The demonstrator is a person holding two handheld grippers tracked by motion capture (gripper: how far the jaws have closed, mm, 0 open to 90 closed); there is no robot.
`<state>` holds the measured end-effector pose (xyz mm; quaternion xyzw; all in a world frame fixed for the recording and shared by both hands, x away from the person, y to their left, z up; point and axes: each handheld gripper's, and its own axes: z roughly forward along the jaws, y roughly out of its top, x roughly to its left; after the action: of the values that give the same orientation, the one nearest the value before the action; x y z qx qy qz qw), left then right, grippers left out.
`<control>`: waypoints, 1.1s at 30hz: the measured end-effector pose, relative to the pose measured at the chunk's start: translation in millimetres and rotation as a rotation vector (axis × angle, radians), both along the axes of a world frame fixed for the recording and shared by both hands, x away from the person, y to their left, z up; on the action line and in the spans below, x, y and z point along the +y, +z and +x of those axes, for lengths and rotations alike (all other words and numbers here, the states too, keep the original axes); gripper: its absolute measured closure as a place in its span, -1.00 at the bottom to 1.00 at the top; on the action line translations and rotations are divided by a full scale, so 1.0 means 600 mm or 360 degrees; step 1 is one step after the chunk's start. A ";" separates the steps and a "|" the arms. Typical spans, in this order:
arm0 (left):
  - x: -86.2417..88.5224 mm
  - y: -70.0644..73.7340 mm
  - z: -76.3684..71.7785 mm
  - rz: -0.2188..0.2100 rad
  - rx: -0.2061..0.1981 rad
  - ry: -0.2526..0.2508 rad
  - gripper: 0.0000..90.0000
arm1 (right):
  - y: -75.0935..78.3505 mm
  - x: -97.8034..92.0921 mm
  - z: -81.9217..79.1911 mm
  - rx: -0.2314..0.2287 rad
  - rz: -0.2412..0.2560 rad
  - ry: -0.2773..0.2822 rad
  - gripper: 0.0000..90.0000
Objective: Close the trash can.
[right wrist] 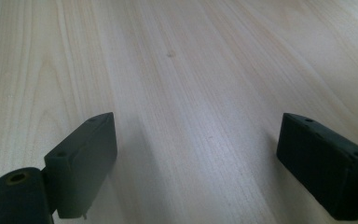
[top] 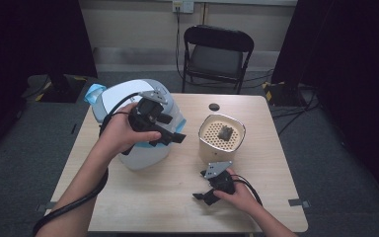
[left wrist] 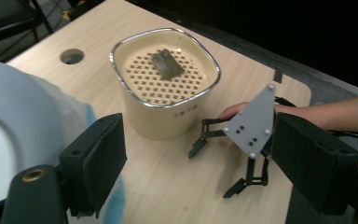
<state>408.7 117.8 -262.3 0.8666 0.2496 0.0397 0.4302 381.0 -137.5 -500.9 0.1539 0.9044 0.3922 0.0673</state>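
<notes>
A white and pale-blue rounded appliance (top: 143, 148) stands on the left half of the wooden table (top: 256, 197). My left gripper (top: 176, 128) is held above its right side, open and empty. In the left gripper view the left gripper (left wrist: 203, 140) points at a cream pot (left wrist: 165, 112). That pot (top: 221, 143) has a metal rim, and a perforated insert with a dark knob (top: 225, 133) sits inside it. My right gripper (top: 200, 186) rests low on the table in front of the pot, open. In the right gripper view the right gripper (right wrist: 196, 154) has bare wood between its jaws.
A black folding chair (top: 217, 54) stands behind the table. A round cable hole (top: 214, 106) sits near the table's far edge. Dark curtains hang on both sides. Bare tabletop (top: 143, 202) lies in front of the appliance.
</notes>
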 end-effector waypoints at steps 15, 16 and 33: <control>-0.032 -0.070 -0.026 -0.0041 0.0076 -0.0137 -0.61 | 0.000 0.000 0.000 0.0000 0.0000 -0.0001 -0.74; -0.033 -0.075 -0.026 -0.0037 0.0076 -0.0146 -0.61 | 0.000 0.000 0.000 -0.0007 0.0002 0.0001 -0.74; -0.025 -0.189 -0.046 0.0029 0.0119 -0.0176 -0.60 | 0.000 0.000 0.000 -0.0006 0.0001 0.0000 -0.74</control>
<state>381.2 103.0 -375.6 0.8838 0.2169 -0.0142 0.4143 381.0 -137.5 -501.1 0.1533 0.9041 0.3929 0.0690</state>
